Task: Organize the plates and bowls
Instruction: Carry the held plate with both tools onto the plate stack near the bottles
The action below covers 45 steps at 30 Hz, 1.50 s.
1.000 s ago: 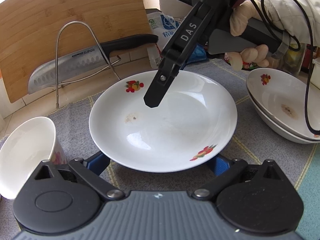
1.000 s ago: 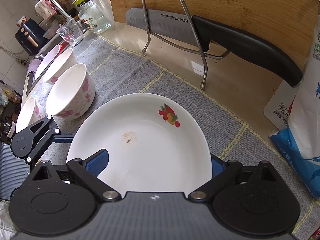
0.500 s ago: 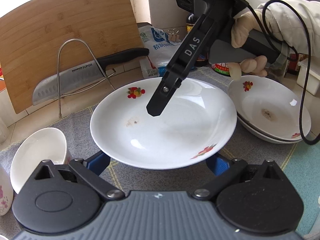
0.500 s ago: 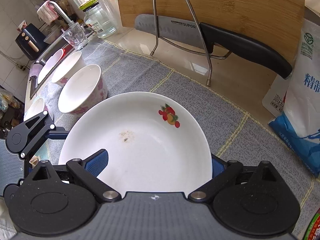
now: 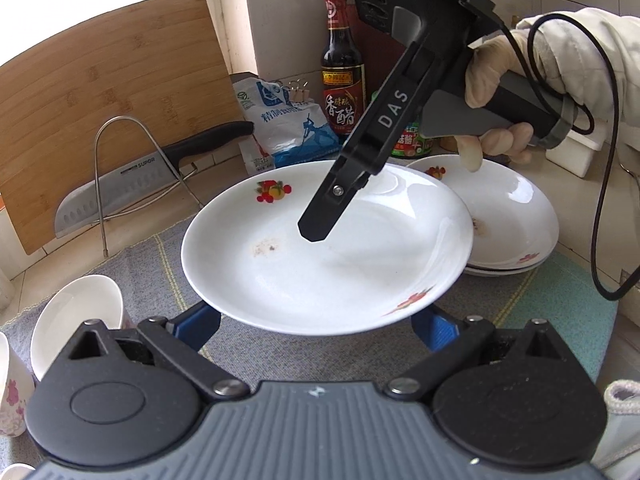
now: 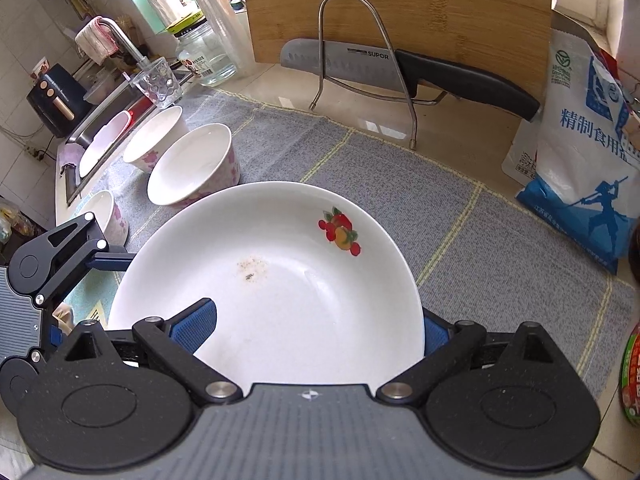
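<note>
A white plate with fruit prints [image 5: 328, 256] [image 6: 276, 280] is lifted above the grey mat. My right gripper [image 6: 316, 332] is shut on the plate's rim, one finger [image 5: 324, 216] over the inside, one under. My left gripper [image 5: 316, 324] stands wide open, its blue fingers below the plate's near edge. A stack of matching plates [image 5: 512, 216] rests on the mat to the right. White bowls with pink flowers [image 6: 192, 172] [image 5: 76, 320] stand at the left.
A bamboo cutting board [image 5: 108, 108], a knife [image 6: 400, 68] on a wire rack [image 6: 360, 60], a salt bag [image 6: 580, 184], a vinegar bottle [image 5: 344, 76] line the back. A glass [image 6: 158, 88], a jar and the sink [image 6: 100, 136] sit far left.
The plate has risen off the mat and shifted toward the plate stack on the right, held by the right gripper. The left gripper rose with it, still open.
</note>
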Tool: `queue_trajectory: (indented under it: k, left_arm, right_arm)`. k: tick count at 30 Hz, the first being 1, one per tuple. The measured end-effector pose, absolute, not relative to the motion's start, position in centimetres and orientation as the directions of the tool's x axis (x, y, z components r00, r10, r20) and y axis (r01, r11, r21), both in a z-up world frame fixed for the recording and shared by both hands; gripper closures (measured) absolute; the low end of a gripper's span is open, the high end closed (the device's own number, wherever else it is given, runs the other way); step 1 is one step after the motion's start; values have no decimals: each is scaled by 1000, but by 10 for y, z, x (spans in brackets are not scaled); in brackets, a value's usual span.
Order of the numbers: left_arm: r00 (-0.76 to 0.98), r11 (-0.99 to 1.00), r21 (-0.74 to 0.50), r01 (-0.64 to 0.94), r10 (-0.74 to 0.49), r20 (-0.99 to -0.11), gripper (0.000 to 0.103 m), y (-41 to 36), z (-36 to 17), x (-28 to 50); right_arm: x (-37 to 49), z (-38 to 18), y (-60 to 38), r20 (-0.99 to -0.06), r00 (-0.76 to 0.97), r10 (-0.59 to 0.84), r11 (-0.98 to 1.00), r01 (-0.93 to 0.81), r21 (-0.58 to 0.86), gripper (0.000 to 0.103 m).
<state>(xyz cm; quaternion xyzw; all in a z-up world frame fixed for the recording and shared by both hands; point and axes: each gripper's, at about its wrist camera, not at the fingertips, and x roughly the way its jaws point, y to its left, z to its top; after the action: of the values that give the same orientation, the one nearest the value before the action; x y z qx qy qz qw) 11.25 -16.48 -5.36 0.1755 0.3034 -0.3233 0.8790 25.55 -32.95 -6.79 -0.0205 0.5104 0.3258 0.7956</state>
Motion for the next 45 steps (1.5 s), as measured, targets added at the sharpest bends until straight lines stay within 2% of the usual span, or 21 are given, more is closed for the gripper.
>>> queue_trajectory:
  k: [12, 25, 45]
  left_arm:
    - [548, 635, 120, 763, -537, -642, 2, -186, -42, 92]
    - [450, 508, 112, 854, -612, -650, 2, -201, -54, 92]
    - [366, 422, 90, 902, -639, -677, 2, -232, -68, 97]
  right_arm:
    - [208, -57, -360, -817, 350, 458, 848, -449, 282, 1]
    - [166, -65, -405, -815, 416, 404, 906, -303, 294, 1]
    - [147, -87, -442, -825, 439, 355, 935, -166, 314, 1]
